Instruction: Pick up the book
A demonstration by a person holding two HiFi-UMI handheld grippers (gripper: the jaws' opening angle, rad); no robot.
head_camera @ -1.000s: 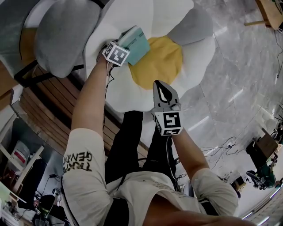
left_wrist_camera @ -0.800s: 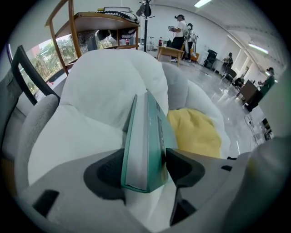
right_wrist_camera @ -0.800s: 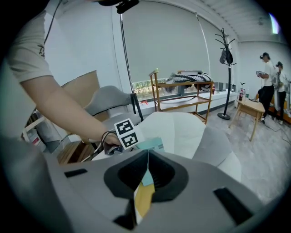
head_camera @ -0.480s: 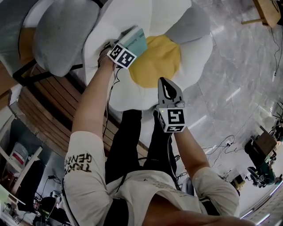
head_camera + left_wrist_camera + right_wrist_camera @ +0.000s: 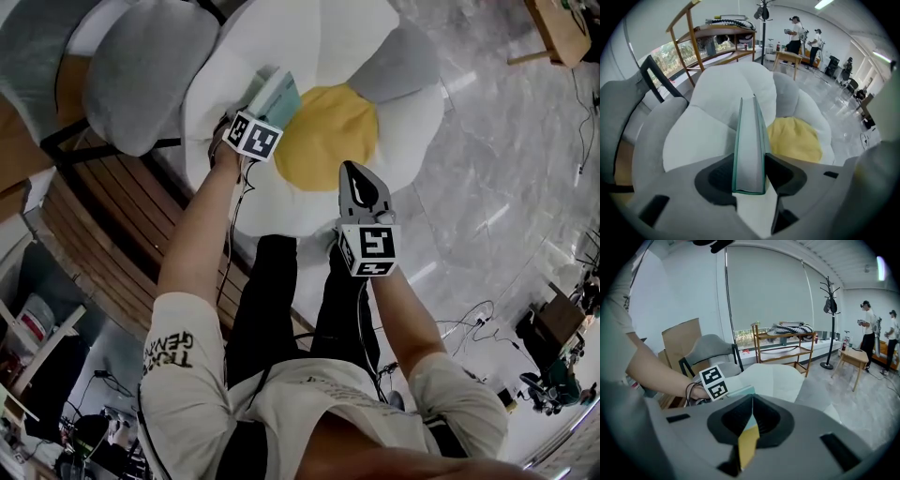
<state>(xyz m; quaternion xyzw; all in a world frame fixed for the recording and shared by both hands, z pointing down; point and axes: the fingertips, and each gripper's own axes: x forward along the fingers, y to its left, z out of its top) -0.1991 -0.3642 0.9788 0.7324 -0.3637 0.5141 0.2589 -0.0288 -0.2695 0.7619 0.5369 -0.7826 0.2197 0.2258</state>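
Left gripper [image 5: 750, 164] jaws have just been closing and now clamp the teal book [image 5: 750, 131], one pad flat on each cover. The book stands on edge between them over a white petal of the flower cushion [image 5: 328, 37], just beside its yellow centre [image 5: 323, 136]. Right gripper [image 5: 752, 401] has its jaws together with nothing in them; it hangs over the near side of the cushion, apart from the book, and the marble floor [image 5: 506, 141] lies off to the right.
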